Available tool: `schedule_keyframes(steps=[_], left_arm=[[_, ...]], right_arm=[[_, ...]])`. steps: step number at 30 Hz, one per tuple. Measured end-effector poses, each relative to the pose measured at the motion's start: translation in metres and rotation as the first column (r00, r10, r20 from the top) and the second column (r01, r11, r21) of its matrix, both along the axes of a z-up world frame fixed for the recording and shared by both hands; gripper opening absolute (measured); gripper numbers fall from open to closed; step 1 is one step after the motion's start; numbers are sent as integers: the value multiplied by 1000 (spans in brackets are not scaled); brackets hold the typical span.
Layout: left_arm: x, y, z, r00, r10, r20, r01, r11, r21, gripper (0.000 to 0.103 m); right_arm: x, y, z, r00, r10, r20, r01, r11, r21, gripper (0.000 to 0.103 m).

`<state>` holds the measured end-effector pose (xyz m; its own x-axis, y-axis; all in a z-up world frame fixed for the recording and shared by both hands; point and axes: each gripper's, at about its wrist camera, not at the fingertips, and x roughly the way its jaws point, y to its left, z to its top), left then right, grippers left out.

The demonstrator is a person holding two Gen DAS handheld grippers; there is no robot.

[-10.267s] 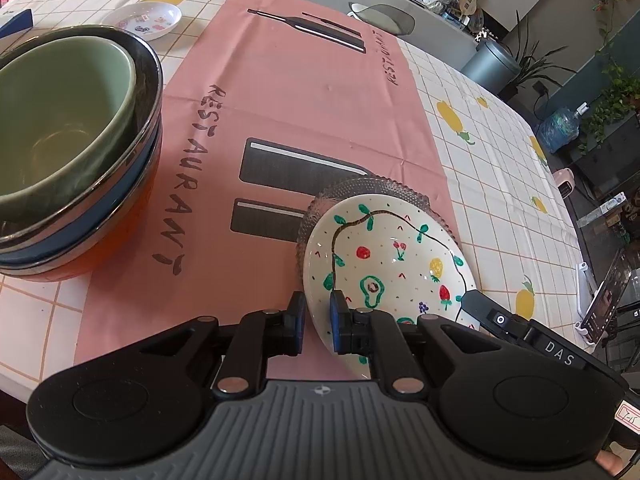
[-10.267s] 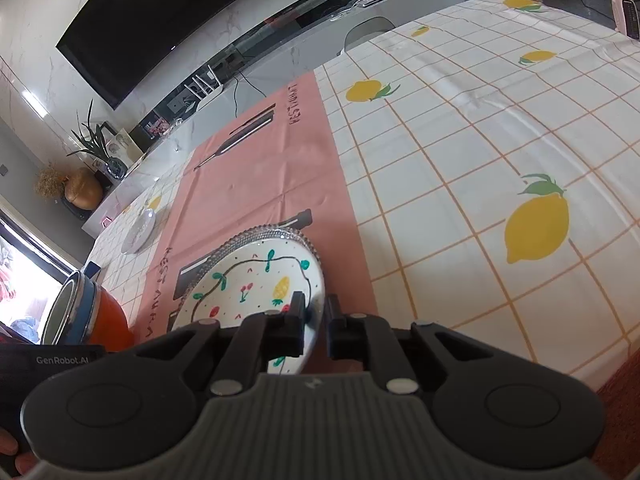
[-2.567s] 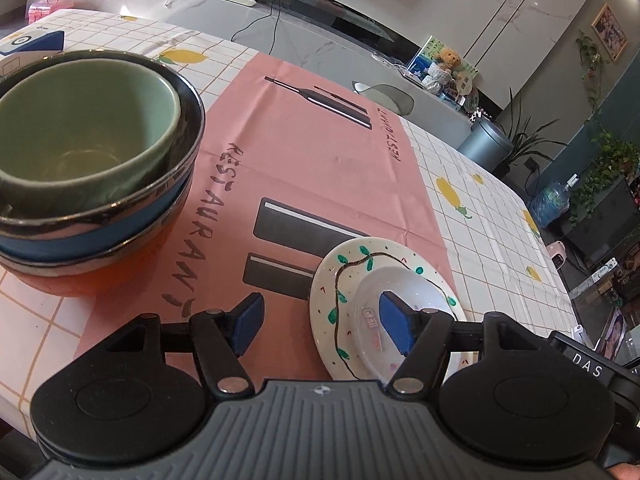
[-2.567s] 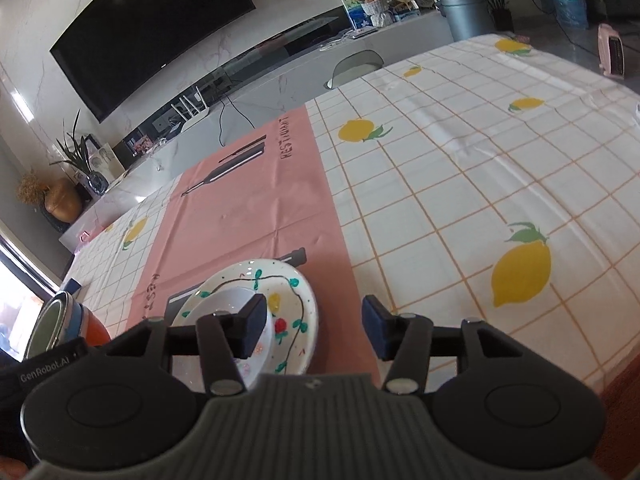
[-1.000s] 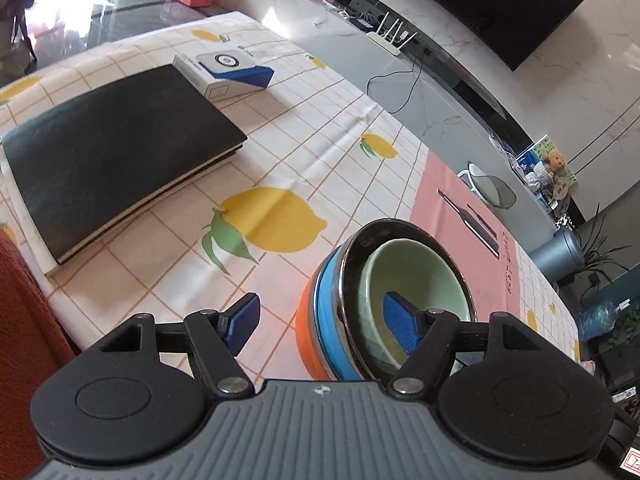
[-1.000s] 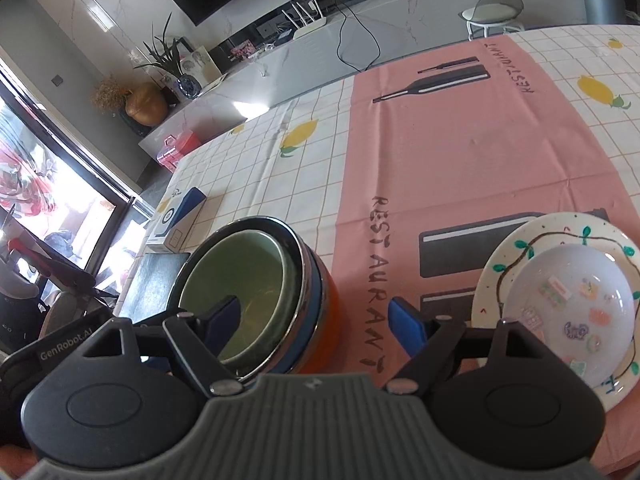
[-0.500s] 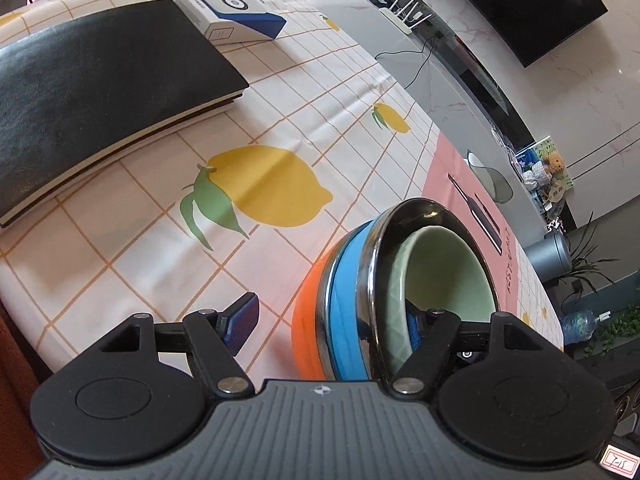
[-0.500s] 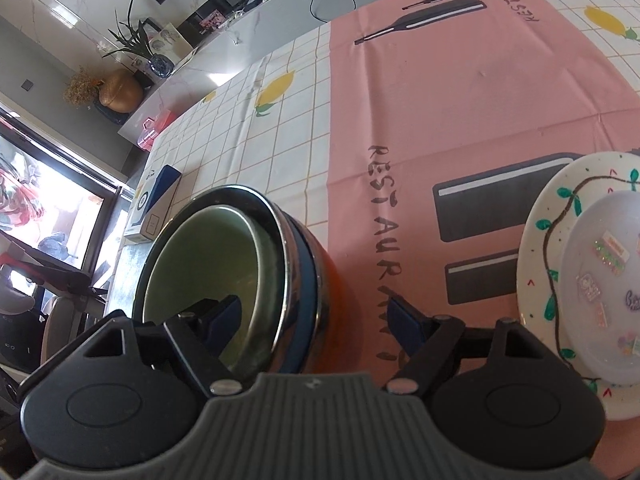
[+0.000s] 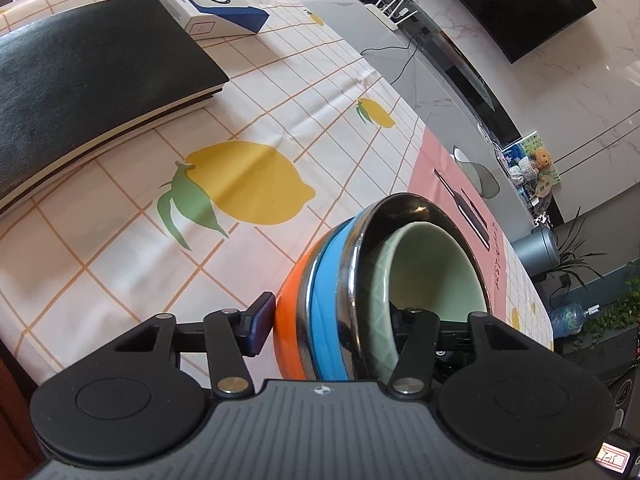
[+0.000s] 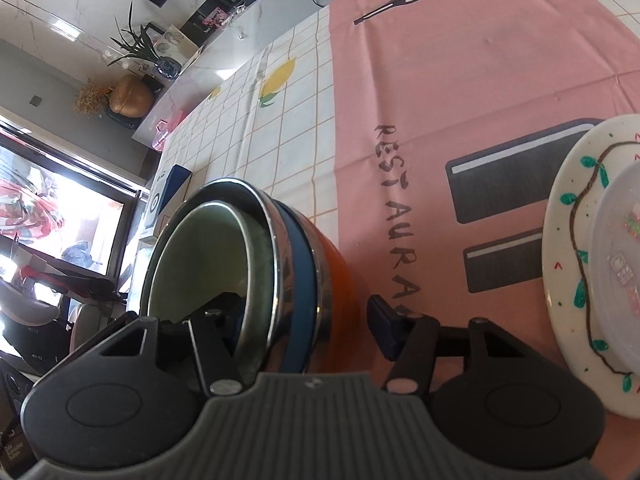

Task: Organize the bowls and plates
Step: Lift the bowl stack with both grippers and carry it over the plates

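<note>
A stack of bowls (image 9: pixel 320 300) stands on the lemon tablecloth: orange at the bottom, then blue, a steel-rimmed one, and a pale green bowl (image 9: pixel 436 264) on top. My left gripper (image 9: pixel 328 320) straddles the stack's left wall and is closing. Its outer pad meets the orange side; its inner finger is hidden inside the green bowl. My right gripper (image 10: pixel 304 316) straddles the stack's (image 10: pixel 304 264) opposite wall and is also closing. One finger is inside the green bowl (image 10: pixel 200 256), while the outer pad stands slightly off the orange side. A painted plate (image 10: pixel 568 240) carries a small white dish (image 10: pixel 616 248) at the right.
A black notebook (image 9: pixel 80 80) and a white and blue box (image 9: pixel 216 12) lie on the table left of the stack. The pink runner (image 10: pixel 440 80) lies between the stack and the plates. The table's near edge runs just below both grippers.
Both grippers have sunk onto the bowl stack's rim from opposite sides. Their jaws have narrowed around the walls; the left outer pad has come up against the orange bowl.
</note>
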<state>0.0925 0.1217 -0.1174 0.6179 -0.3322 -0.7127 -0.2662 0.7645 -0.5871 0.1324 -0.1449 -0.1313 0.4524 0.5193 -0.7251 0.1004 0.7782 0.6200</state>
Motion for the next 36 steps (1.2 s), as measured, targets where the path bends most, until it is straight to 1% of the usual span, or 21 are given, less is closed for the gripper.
schedule_keyframes(steps=[1,8,12,21,30,36], left_arm=[[0,-1,1,1000,-1,0,1,1000,8,58],[0,-2,2,1000,-9,5,9,1000,28,56],[0,-3,3,1000,-13,10,13,999,40,56],[-7,-4,5,1000,-20,8,20,999,45,56],[-16,-19,26,998,-46,34,43,997,69,56],[-18,-48,43,994,-98,54,94,993,67,56]], right_arm=[[0,1,1,1000,2,3,-2,1000,-2,53],[1,3,2,1000,2,3,-2,1000,-20,53],[2,3,1,1000,-3,-2,3,1000,-15,51],[-2,2,3,1000,-3,-11,3,1000,-24,51],[-15,-10,17,1000,-13,15,13,1000,-3,50],[-29,-38,33,998,-43,41,43,999,12,50]])
